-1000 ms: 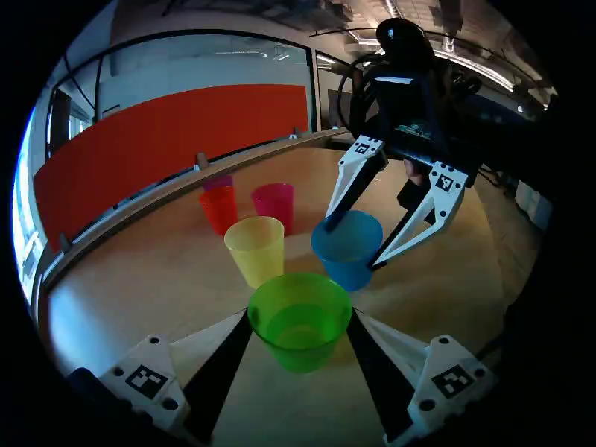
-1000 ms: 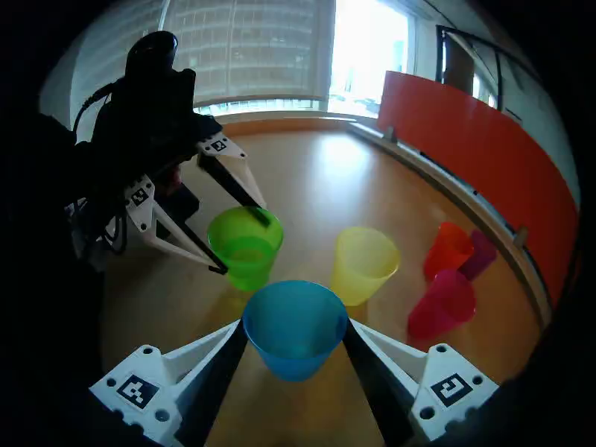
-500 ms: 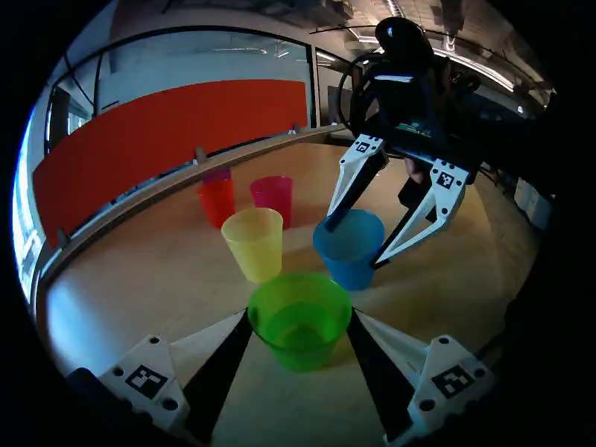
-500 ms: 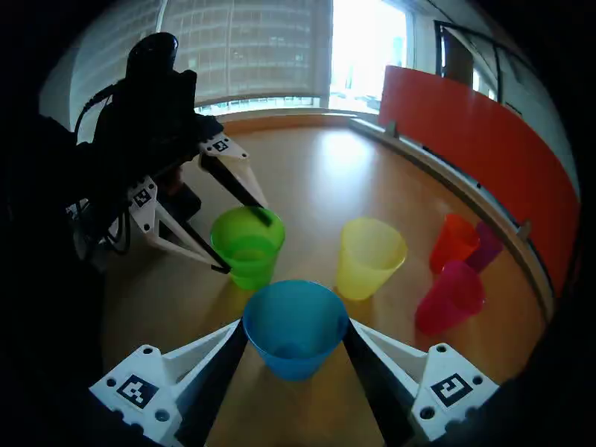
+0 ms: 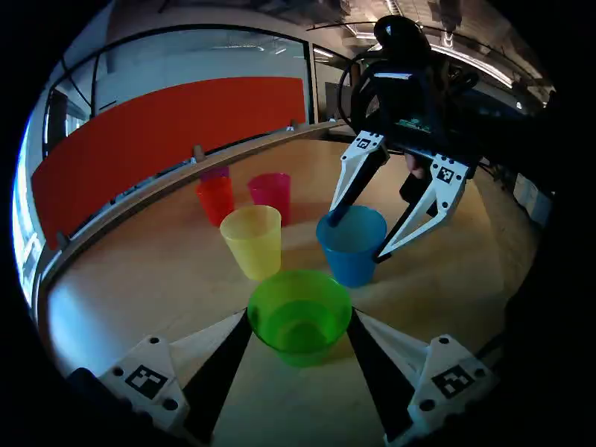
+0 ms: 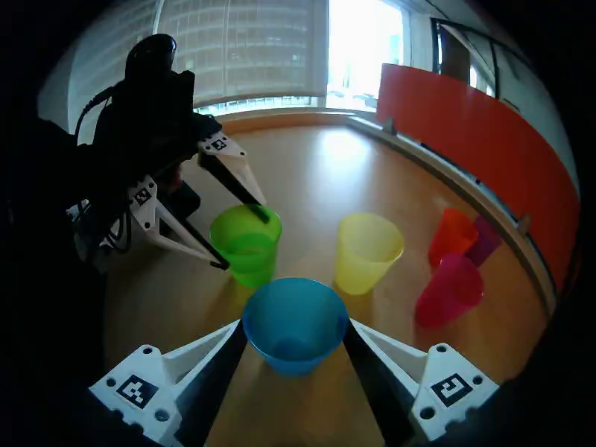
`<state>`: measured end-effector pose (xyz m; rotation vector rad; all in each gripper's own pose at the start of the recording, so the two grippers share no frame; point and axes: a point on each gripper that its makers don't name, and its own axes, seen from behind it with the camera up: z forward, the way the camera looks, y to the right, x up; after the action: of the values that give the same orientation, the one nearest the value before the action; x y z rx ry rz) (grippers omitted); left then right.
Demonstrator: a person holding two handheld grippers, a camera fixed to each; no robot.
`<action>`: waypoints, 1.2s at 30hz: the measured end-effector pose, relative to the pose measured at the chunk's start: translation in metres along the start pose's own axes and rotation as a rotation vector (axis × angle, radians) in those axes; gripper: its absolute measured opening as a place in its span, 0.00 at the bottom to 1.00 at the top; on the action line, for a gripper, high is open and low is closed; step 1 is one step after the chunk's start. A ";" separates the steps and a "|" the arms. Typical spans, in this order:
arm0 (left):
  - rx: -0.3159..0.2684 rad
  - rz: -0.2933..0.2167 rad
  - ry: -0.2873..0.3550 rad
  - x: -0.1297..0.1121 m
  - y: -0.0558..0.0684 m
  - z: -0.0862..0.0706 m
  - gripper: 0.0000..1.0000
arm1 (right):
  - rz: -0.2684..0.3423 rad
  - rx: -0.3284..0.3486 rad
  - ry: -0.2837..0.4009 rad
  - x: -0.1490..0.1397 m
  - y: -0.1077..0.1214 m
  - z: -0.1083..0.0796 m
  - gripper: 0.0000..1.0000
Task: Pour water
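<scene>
1. Holding one cup each here: the left gripper (image 5: 299, 316) has both fingers pressed on the sides of the green cup (image 5: 299, 335), and the right gripper (image 6: 294, 324) pinches the blue cup (image 6: 294, 339) the same way.
2. Both cups stand upright, mouths up, over the table (image 5: 149, 283).
3. The bit that matters: from the left gripper view, blue sits just ahead and slightly right of green, near it but with rims apart.
4. My guess is that the pouring cup has to tip straight toward its neighbour, but I can't tell which one holds water.
5. The yellow cup (image 5: 253, 242) is close on the far side, so it could get bumped.
</scene>
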<state>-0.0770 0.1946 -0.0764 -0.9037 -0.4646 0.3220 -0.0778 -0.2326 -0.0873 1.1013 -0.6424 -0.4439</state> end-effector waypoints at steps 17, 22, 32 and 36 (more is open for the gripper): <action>-0.008 0.024 -0.055 -0.005 0.000 -0.005 0.87 | -0.009 -0.010 -0.026 -0.009 -0.001 -0.006 0.93; -0.012 0.026 -0.062 -0.006 0.000 -0.005 0.87 | -0.005 -0.015 -0.028 -0.011 0.000 -0.007 0.93; -0.034 0.007 -0.061 -0.009 0.002 -0.005 0.88 | -0.017 -0.022 -0.055 -0.019 -0.001 -0.008 0.93; -0.037 0.013 -0.072 -0.012 0.003 -0.004 0.88 | -0.016 -0.021 -0.059 -0.021 -0.002 -0.006 0.93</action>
<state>-0.0855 0.1880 -0.0835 -0.9333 -0.5324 0.3598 -0.0888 -0.2160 -0.0962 1.0774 -0.6798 -0.4971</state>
